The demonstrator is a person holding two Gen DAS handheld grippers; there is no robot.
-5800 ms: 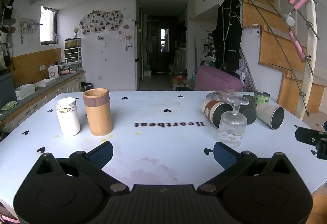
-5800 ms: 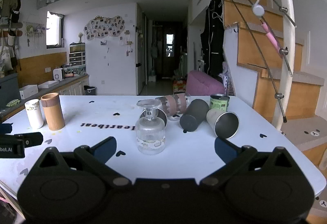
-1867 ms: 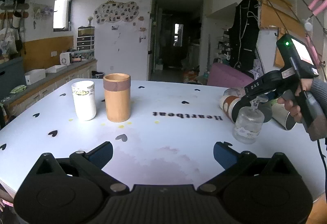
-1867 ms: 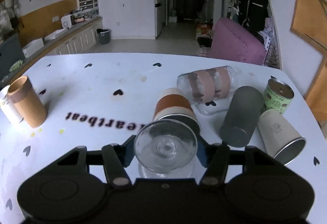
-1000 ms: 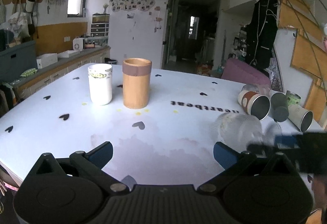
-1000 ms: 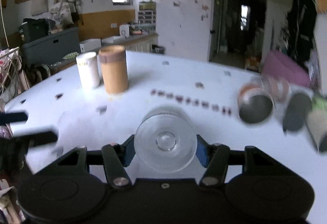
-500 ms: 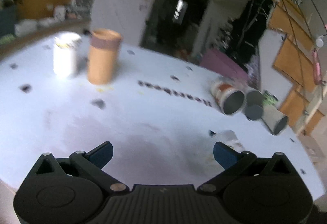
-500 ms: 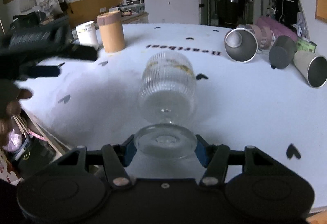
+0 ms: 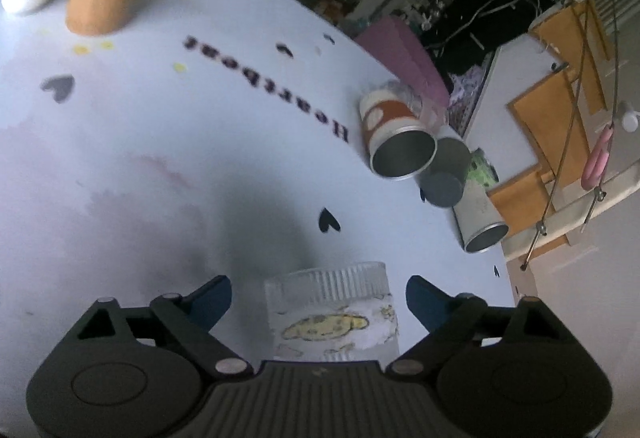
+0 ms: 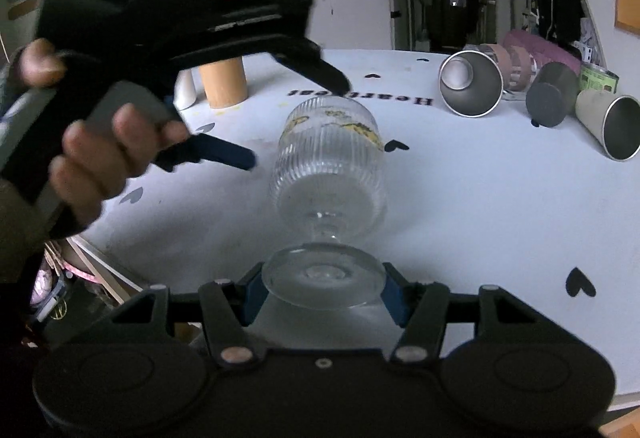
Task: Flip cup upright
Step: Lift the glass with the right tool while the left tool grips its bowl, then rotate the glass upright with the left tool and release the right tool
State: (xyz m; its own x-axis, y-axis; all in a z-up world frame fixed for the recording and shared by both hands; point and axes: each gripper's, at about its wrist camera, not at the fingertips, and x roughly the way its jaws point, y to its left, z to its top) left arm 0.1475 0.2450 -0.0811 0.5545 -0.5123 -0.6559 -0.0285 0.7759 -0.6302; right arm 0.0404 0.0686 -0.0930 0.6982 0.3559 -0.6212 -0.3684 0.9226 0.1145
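Right wrist view: right gripper (image 10: pixel 323 292) clamped on the round foot of the ribbed glass cup (image 10: pixel 329 166). Blue pads touch the foot on both sides. Cup lies along the finger axis, bowl pointing to 12 o'clock, held above the white table (image 10: pixel 480 206); whether the bowl touches the table cannot be told. Yellow print near the cup's rim.

Left gripper (image 10: pixel 296 118) enters from 9 o'clock, spread wide, one finger above the cup's rim, the other beside the bowl at 9 o'clock. No contact visible. A hand (image 10: pixel 100 154) grips its handle.

Left wrist view: cup bowl (image 9: pixel 332 314) sits between the parted blue fingertips, gaps on both sides.

At 1 to 2 o'clock in the right view: three metal cups (image 10: pixel 472 86) on their sides, a green can (image 10: pixel 598 78) behind them. At 11 o'clock: a tan cup (image 10: pixel 224 86), upright.
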